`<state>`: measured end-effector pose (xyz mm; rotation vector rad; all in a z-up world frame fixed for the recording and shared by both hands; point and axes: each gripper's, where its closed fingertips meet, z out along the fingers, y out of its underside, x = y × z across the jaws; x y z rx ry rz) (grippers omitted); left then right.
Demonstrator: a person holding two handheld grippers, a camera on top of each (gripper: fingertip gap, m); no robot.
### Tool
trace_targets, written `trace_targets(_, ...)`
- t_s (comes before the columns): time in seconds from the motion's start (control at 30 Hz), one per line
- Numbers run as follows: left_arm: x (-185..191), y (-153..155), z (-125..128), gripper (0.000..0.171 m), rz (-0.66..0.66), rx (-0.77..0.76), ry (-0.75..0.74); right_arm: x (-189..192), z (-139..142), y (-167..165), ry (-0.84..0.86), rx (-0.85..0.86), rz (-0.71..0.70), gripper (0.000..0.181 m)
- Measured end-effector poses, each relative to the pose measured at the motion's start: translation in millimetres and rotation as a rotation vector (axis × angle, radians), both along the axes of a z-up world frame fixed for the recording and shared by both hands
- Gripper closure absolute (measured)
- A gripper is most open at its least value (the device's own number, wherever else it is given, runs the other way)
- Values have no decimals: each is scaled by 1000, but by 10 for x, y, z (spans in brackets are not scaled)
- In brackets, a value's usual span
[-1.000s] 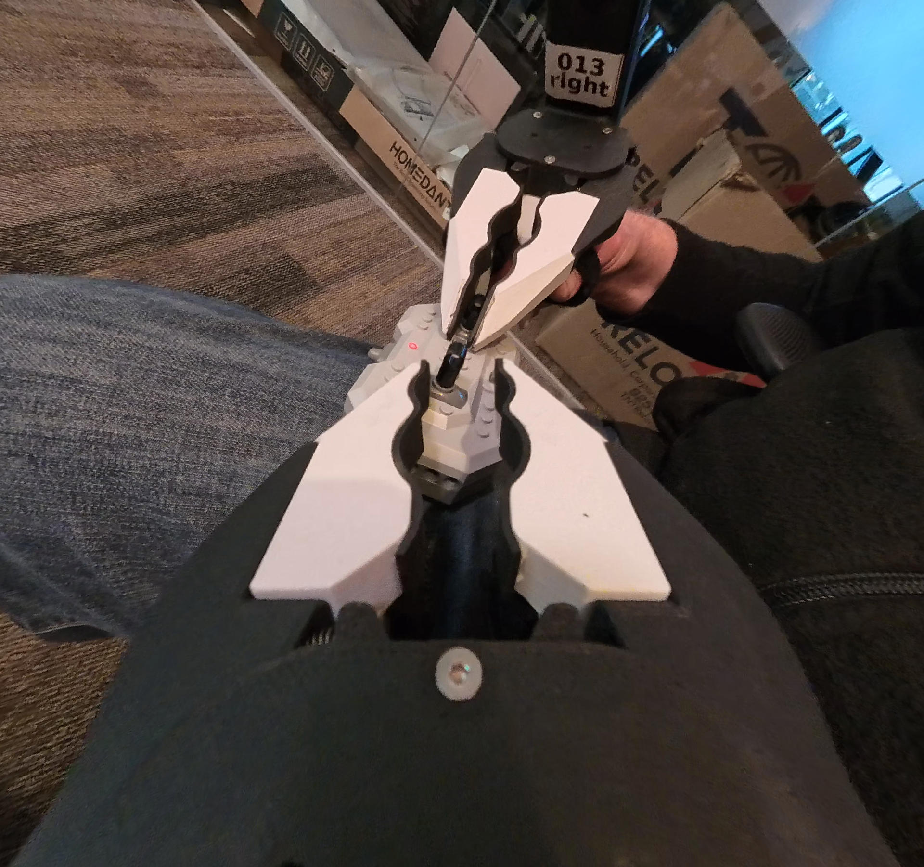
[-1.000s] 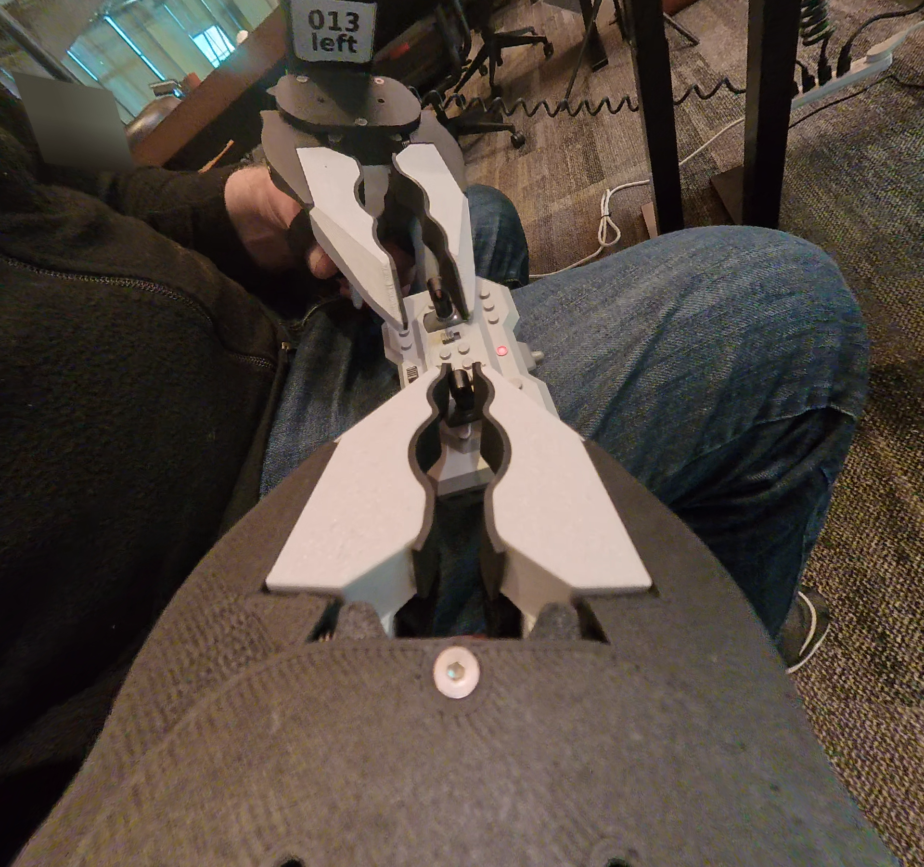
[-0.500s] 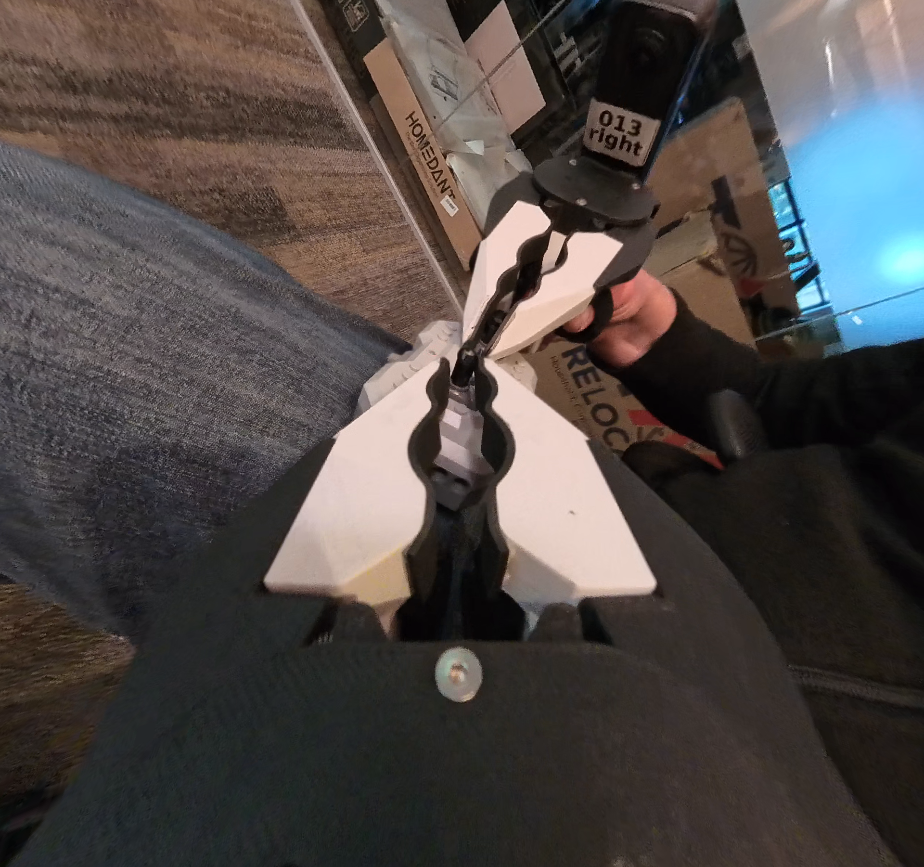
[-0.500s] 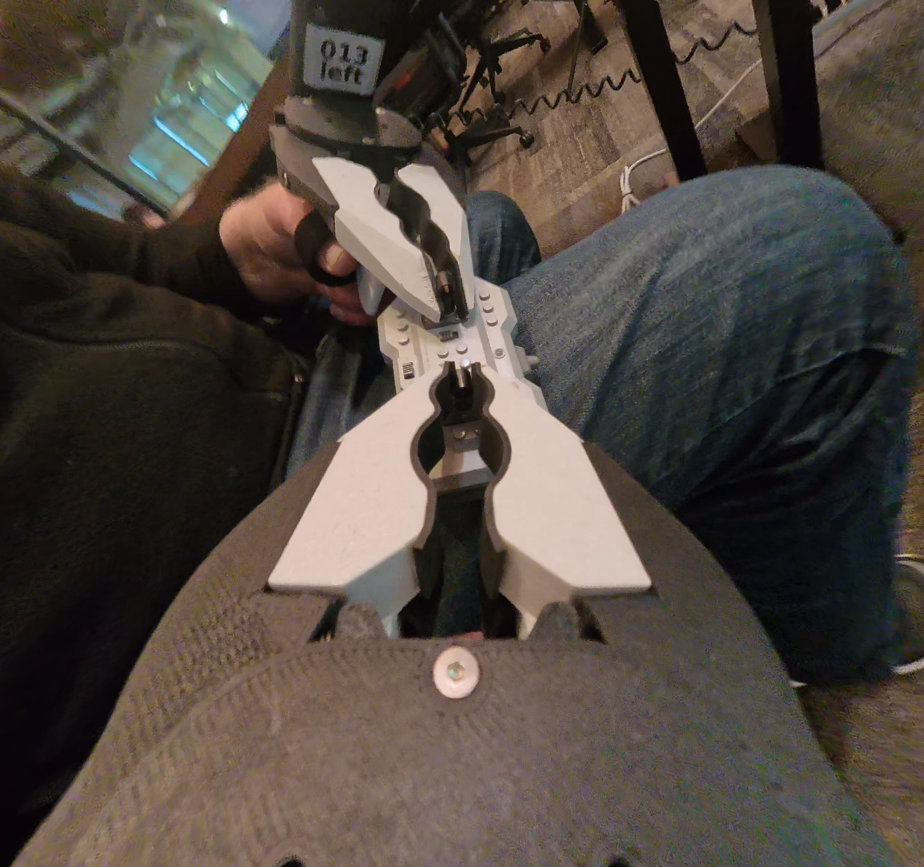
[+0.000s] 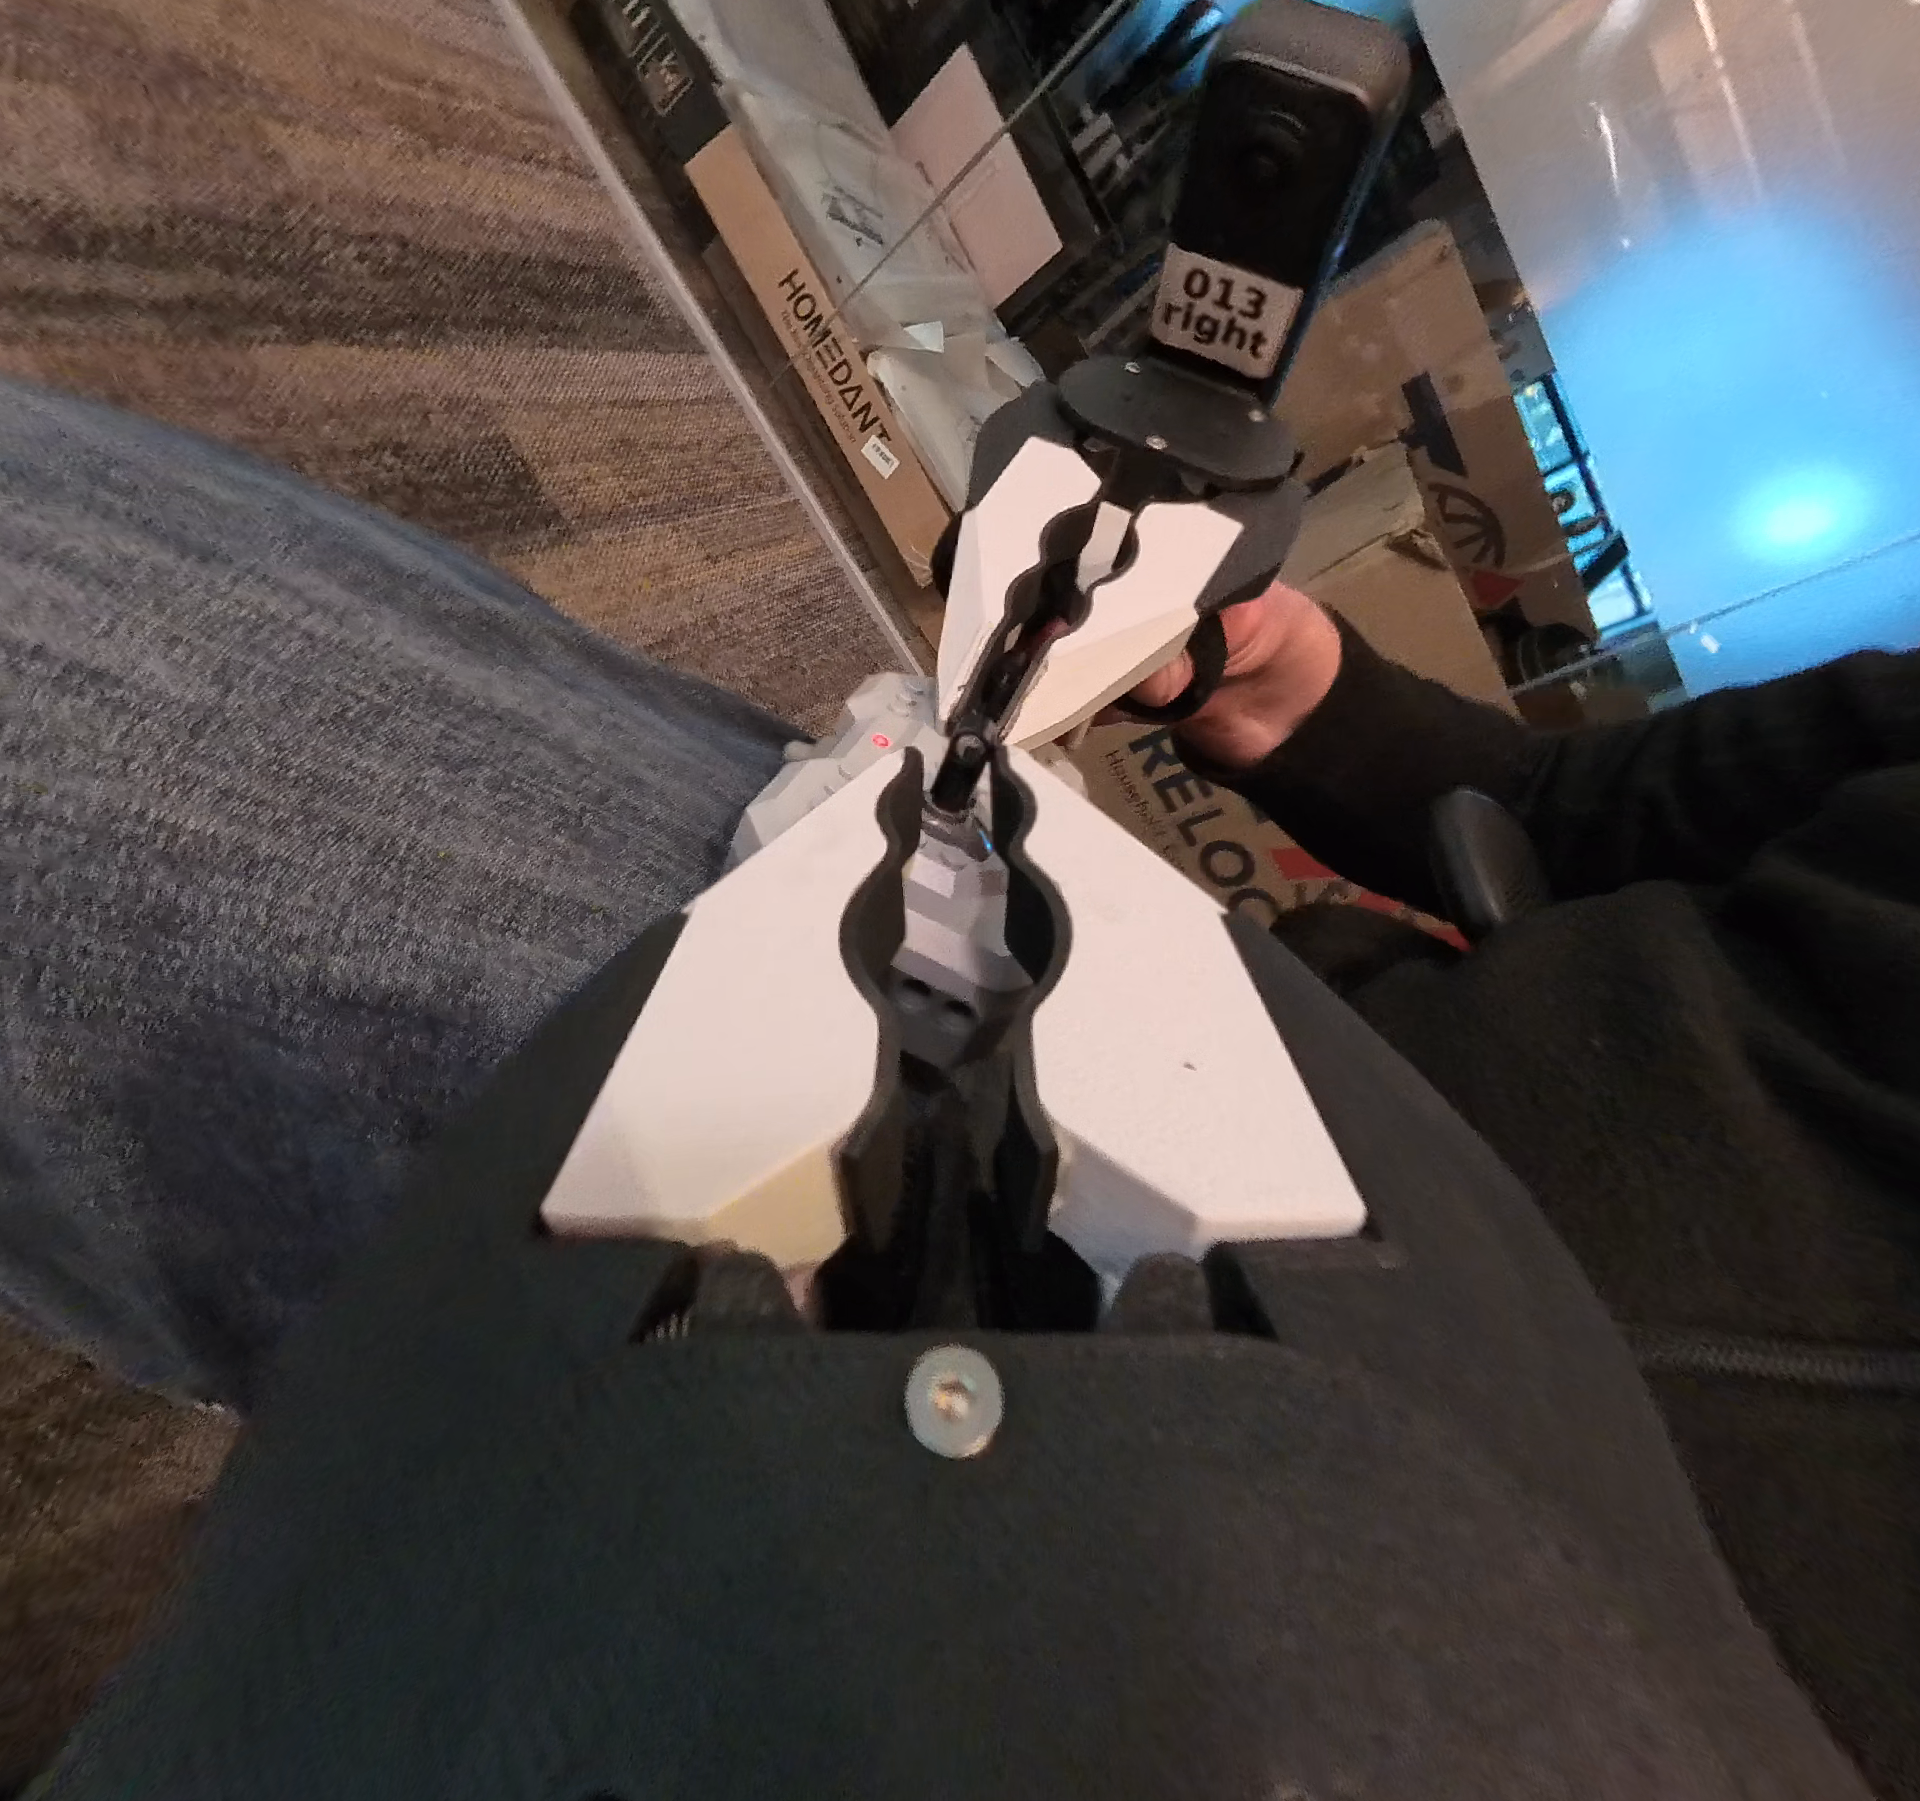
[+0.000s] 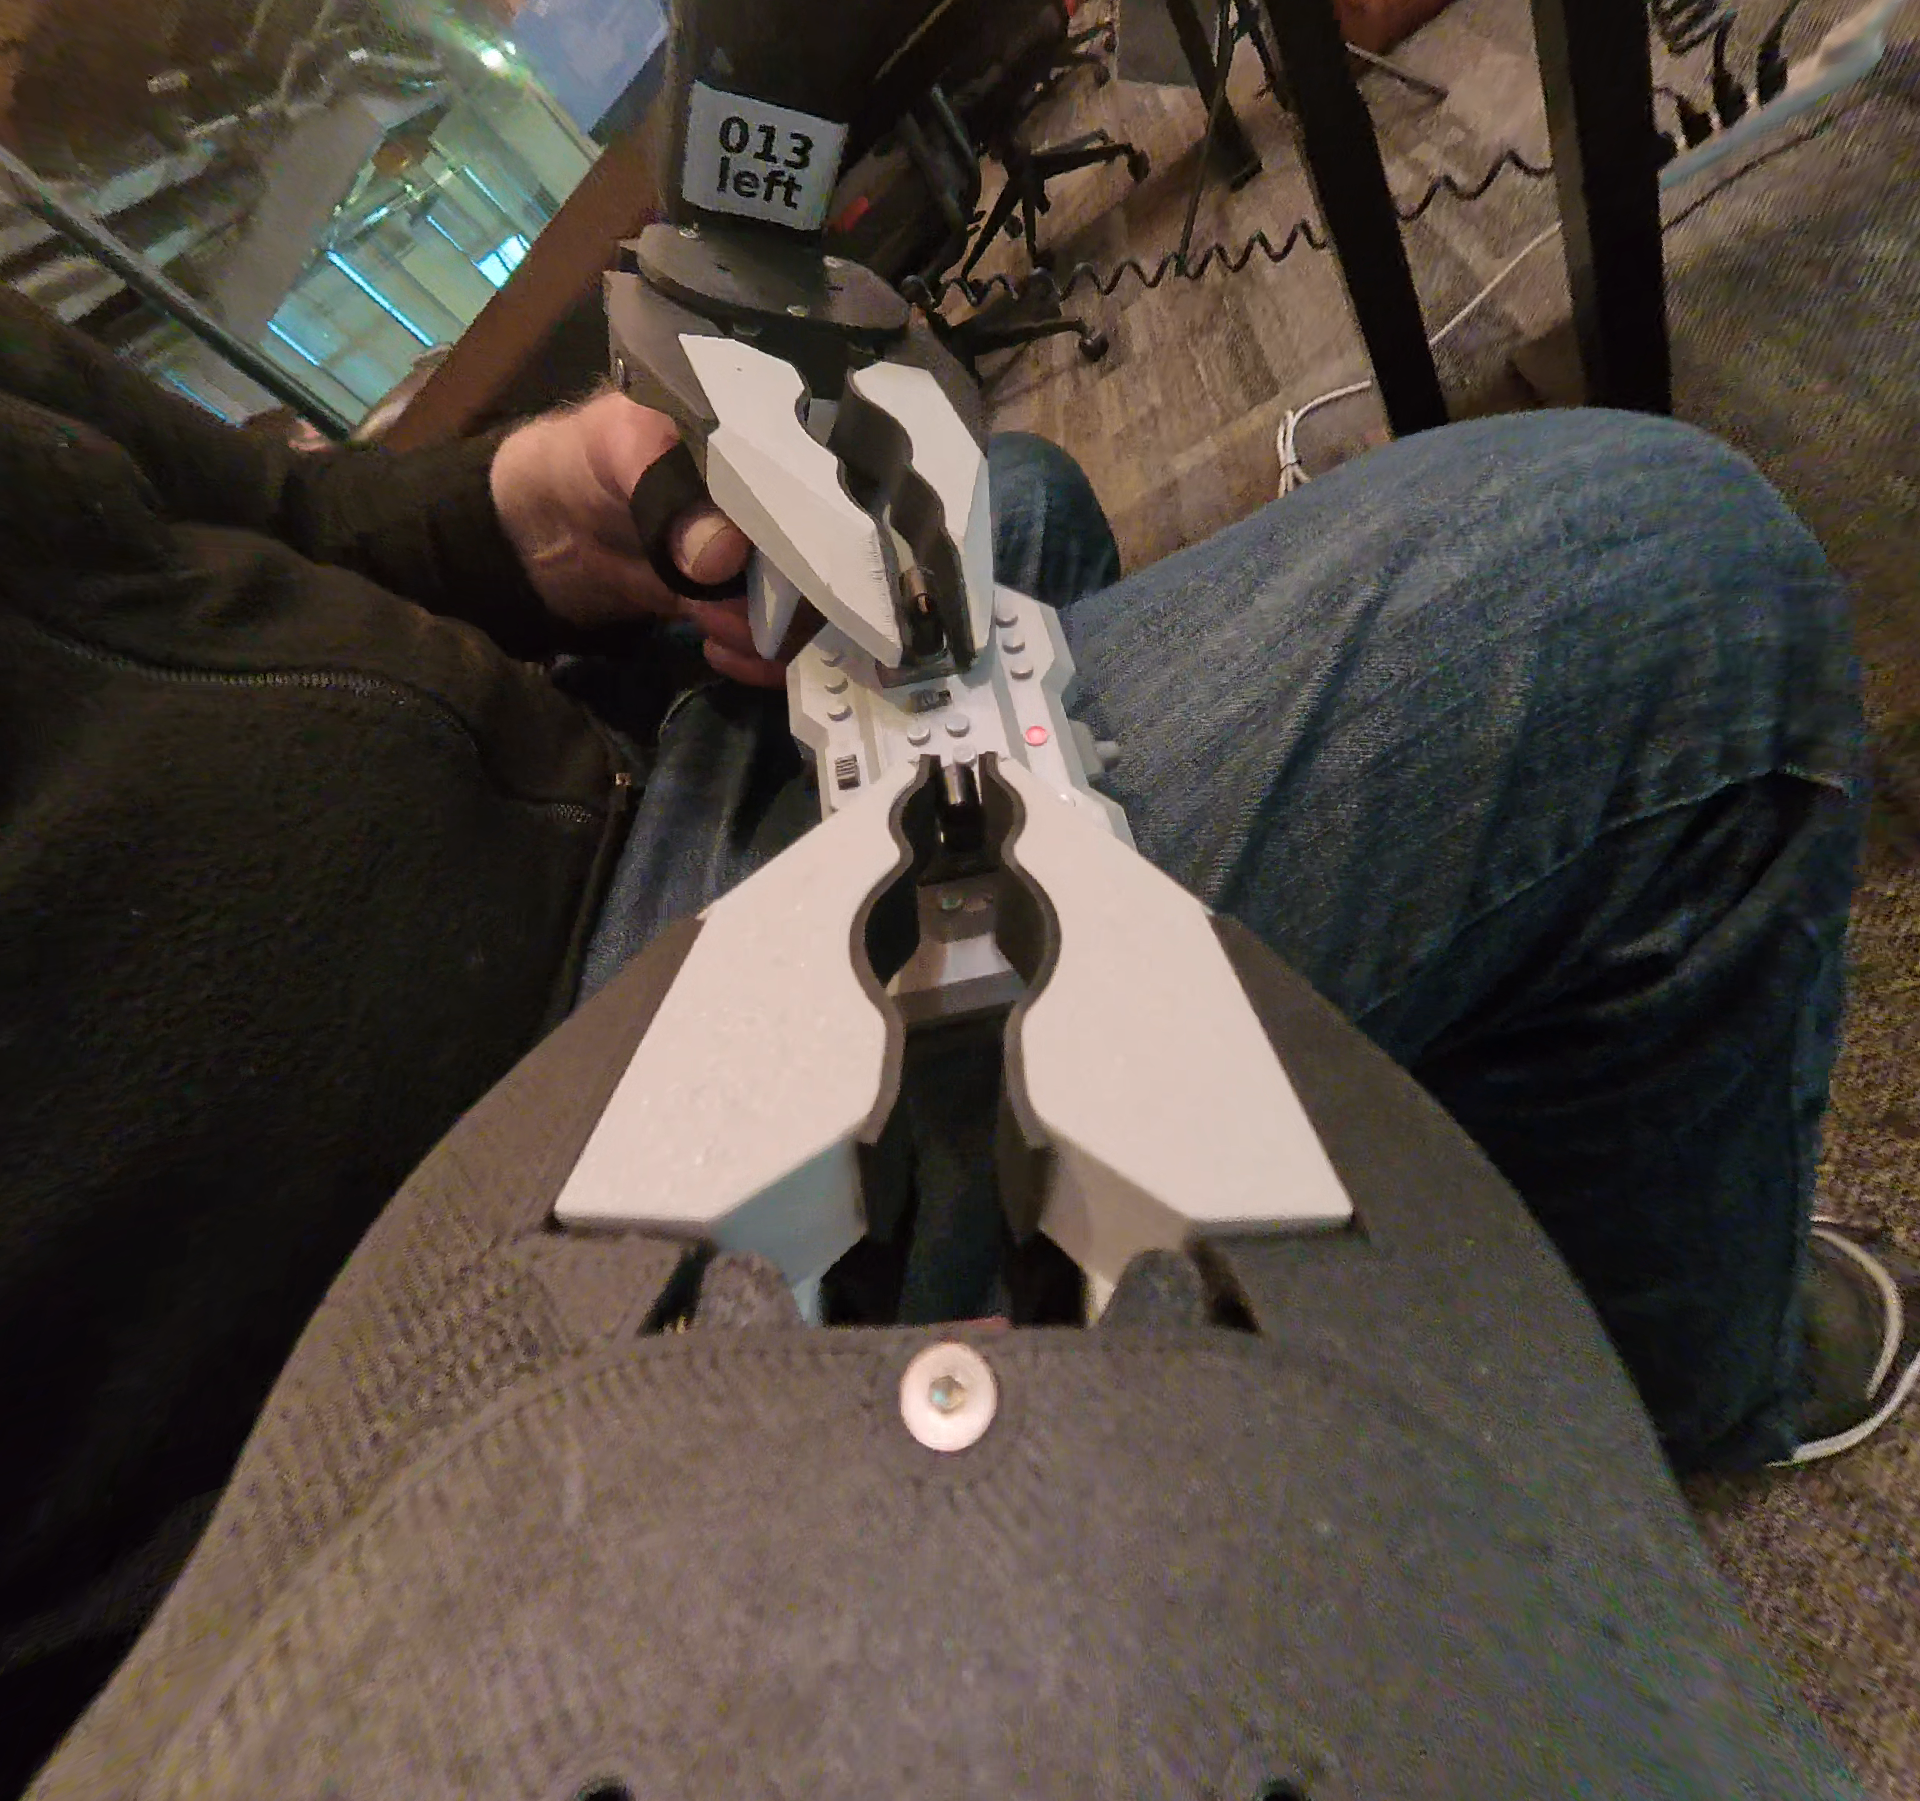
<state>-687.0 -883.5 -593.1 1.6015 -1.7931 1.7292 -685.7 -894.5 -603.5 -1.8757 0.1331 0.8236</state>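
My left gripper (image 5: 951, 780) is pinched narrow on a small black peg at one end of the grey brick unit (image 6: 940, 712), and my right gripper (image 6: 951, 785) is likewise clamped narrow on a black peg at the other end; I see each gripper facing the other across the unit, nearly tip to tip. The unit lies on the jeans (image 6: 1455, 712) of the seated person, over the lap between the thighs. Room is tight: the black jacket (image 6: 260, 868) crowds one side, the raised knee the other, so free space is mostly upward. Beyond the knee I see carpet (image 5: 260, 193), black table legs (image 6: 1340, 141) and stacked boxes (image 5: 821, 328) along a wall. A hand (image 6: 592, 515) grips the left handle, another hand (image 5: 1257, 660) the right. My own fingers hide most of the unit's ends, so I cannot tell how the pegs seat. A red light (image 6: 1034, 735) glows on its top.
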Motion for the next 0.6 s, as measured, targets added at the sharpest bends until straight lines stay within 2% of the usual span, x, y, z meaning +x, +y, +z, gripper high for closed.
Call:
trace_targets(0.1, -63, -58, -10, 156, -39, 71, -99, -56, -4, -19, -71, 27, 10, 175)
trace_targets(0.37, -128, -83, -31, 163, -122, 213, -302, -98, -13, -24, -241, 61, 26, 176)
trace_targets(0.5, -181, -86, -58, 165, -179, 358, -458, -140, -19, -29, -419, 100, 20, 176)
trace_targets(0.6, -200, -91, -65, 166, -202, 445, -543, -156, -19, -32, -471, 121, 18, 176)
